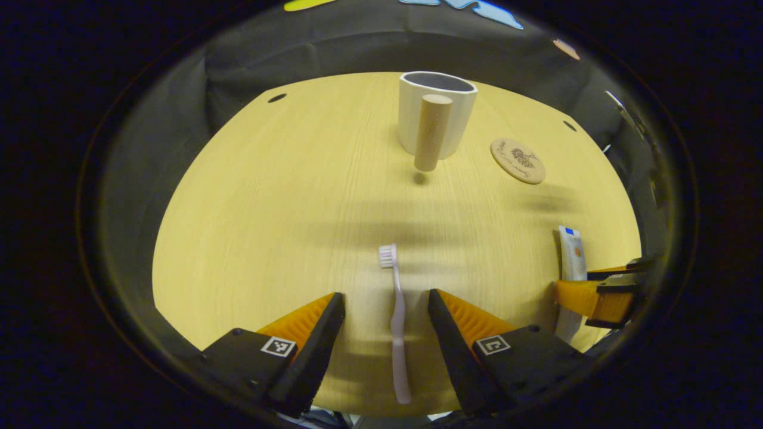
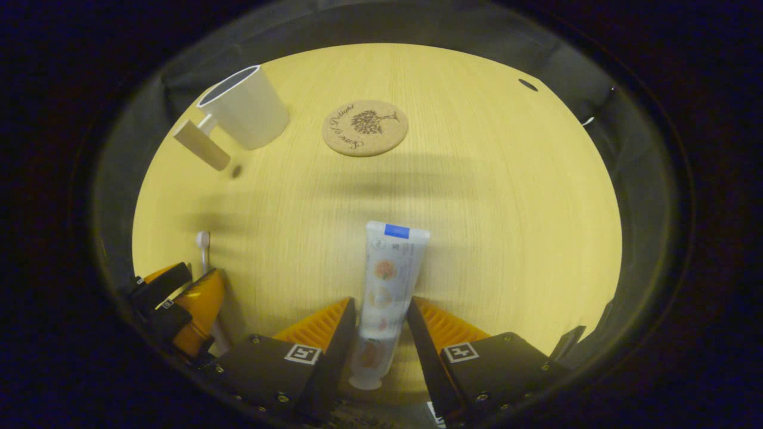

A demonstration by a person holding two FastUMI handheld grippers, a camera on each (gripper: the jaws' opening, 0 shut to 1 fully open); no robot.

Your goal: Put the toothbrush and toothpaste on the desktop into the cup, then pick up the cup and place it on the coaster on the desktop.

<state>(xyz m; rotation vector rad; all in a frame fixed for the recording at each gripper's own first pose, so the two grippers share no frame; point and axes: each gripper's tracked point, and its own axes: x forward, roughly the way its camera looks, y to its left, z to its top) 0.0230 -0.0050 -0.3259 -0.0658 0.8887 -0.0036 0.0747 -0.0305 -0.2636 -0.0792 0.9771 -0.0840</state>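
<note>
A pale toothbrush (image 1: 397, 325) lies flat on the wooden table (image 1: 268, 208), bristle end pointing away, between the fingers of my left gripper (image 1: 386, 295), which stands open and clear of it on both sides. The white toothpaste tube (image 2: 390, 268) lies on the table, and my right gripper (image 2: 381, 304) has both fingers against its sides near the cap end. The white cup (image 1: 438, 116) with a wooden handle stands upright at the far side. To its right lies the round cork coaster (image 1: 517, 160). In the left gripper view, the right gripper (image 1: 596, 283) sits on the toothpaste (image 1: 572, 253) at the right.
The table edge curves round close behind both grippers, with the dark cloth wall beyond the far edge. In the right gripper view the cup (image 2: 244, 107), coaster (image 2: 365, 128), left gripper (image 2: 179, 292) and toothbrush head (image 2: 204, 241) lie to the left and ahead.
</note>
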